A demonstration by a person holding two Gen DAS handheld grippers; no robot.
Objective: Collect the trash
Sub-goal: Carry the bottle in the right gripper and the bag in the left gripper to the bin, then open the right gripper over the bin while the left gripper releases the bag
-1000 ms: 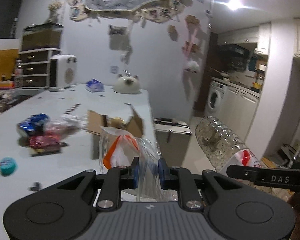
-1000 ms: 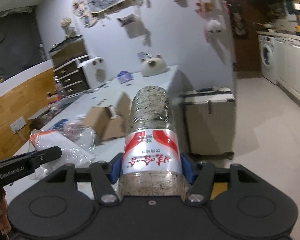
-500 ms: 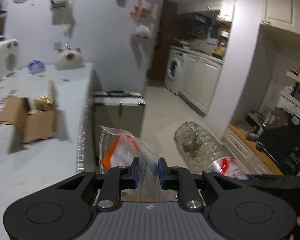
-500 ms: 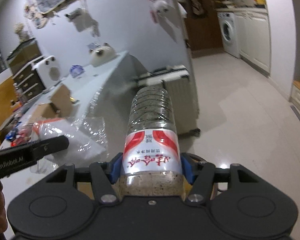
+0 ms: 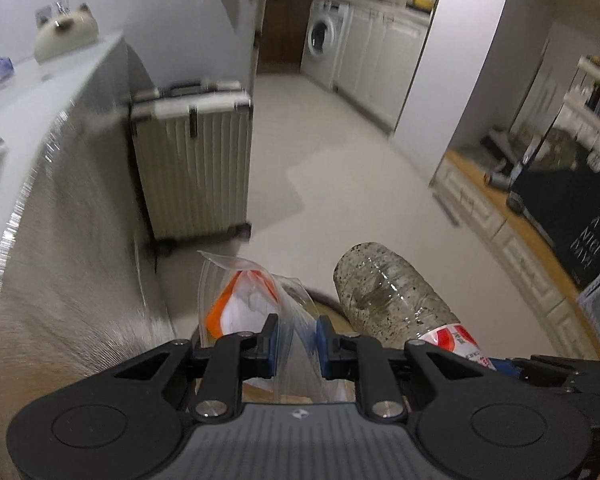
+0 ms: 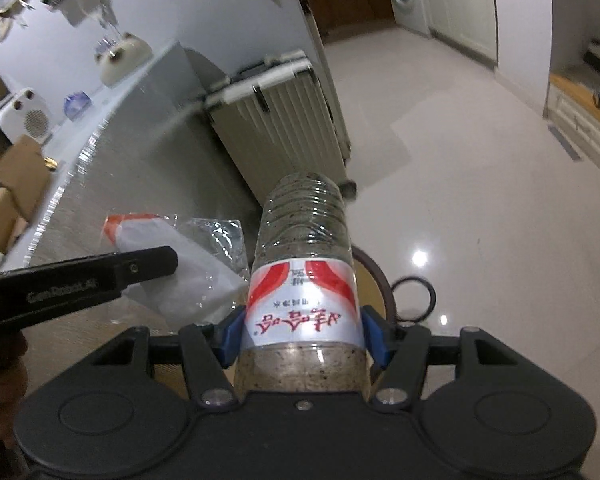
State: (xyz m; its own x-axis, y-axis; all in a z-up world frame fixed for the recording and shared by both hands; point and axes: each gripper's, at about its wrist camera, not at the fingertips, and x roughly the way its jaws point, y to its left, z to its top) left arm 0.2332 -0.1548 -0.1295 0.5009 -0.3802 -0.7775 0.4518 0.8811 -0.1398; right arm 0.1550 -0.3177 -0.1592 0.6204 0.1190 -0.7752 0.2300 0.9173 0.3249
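My left gripper (image 5: 296,336) is shut on a clear plastic bag (image 5: 240,300) that holds something orange and white. From the right wrist view the bag (image 6: 188,264) hangs crumpled beyond the left gripper (image 6: 156,264). My right gripper (image 6: 302,332) is shut on a dirty clear bottle (image 6: 304,240) with a red and white label, base pointing away. The bottle (image 5: 384,292) lies just right of the bag. Both grippers tilt down over a round dark-rimmed bin (image 6: 380,276) on the floor, mostly hidden behind them.
A ribbed pale suitcase (image 5: 192,160) stands on the floor against the end of the grey table (image 5: 60,220). An open cardboard box (image 6: 16,184) lies on the table top. White cabinets and a washing machine (image 5: 320,36) line the far wall. Glossy floor (image 6: 460,200) spreads to the right.
Both grippers swung away from the table top, sank and tilted down toward the floor, still gripping the bag and the bottle. The bin rim has come into view beneath them.
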